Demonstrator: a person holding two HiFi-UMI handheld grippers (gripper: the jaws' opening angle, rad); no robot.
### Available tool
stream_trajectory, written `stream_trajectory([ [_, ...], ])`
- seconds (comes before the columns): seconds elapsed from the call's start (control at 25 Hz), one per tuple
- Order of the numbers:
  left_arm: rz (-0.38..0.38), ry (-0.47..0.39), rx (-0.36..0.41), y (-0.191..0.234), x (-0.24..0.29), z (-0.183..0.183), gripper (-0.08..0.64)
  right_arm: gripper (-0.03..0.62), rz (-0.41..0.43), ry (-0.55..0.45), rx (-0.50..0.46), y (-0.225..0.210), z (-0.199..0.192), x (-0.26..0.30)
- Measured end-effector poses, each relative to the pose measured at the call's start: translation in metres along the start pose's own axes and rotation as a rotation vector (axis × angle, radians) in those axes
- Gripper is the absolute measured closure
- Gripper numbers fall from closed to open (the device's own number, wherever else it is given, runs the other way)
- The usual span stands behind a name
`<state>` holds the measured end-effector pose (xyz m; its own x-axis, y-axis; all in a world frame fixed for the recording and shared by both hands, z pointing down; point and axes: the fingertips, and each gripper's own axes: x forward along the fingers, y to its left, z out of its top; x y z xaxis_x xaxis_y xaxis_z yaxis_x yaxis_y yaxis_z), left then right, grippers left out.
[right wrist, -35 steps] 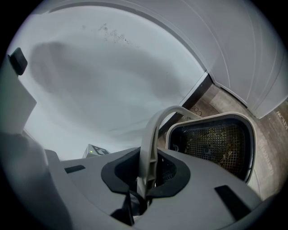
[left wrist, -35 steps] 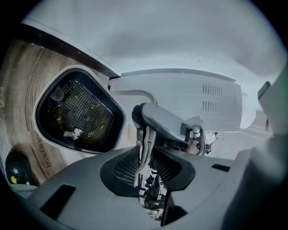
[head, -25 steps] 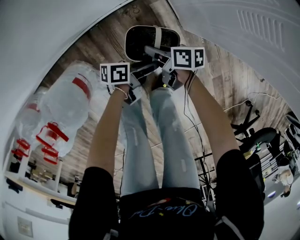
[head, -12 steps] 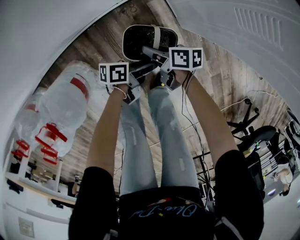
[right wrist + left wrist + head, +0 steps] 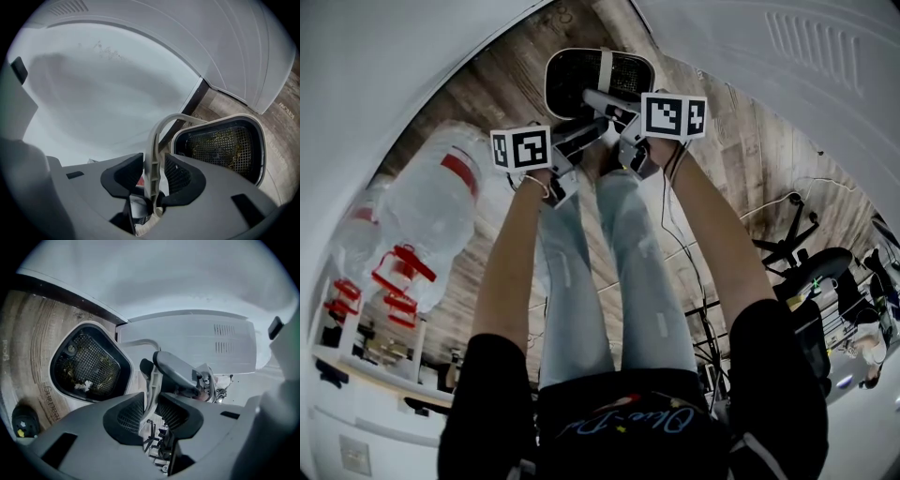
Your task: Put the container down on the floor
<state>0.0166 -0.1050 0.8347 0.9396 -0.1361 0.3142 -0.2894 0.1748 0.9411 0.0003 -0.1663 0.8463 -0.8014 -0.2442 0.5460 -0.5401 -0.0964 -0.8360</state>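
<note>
container [image 5: 577, 82] sits on the wooden floor [image 5: 478, 112], close against a white wall [image 5: 394, 56], mesh base visible. left gripper [image 5: 151, 401] is clamped on the container's pale handle [image 5: 152, 376]. right gripper [image 5: 153, 171] jaws have just been opening; the handle stands between them, pads not pressing it.

Right gripper [image 5: 153, 163] jaws apart, just been opening. Container [image 5: 220, 121] handle [image 5: 157, 131] upright between pads, gap at left pad. Container on wood floor [image 5: 281, 123], beside white panel [image 5: 117, 84].
</note>
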Motion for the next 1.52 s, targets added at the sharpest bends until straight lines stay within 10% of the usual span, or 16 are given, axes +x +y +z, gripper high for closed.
stream_trajectory([
  [0.88, 0.298, -0.230, 0.141, 0.049, -0.075, 0.029, 0.469, 0.469, -0.070, -0.011, -0.089, 0.008, -0.011, -0.005],
  [1.52, 0.366, -0.270, 0.193, 0.047, -0.098, 0.027, 0.535, 0.591, -0.136, -0.093, -0.113, 0.010, -0.007, -0.024],
])
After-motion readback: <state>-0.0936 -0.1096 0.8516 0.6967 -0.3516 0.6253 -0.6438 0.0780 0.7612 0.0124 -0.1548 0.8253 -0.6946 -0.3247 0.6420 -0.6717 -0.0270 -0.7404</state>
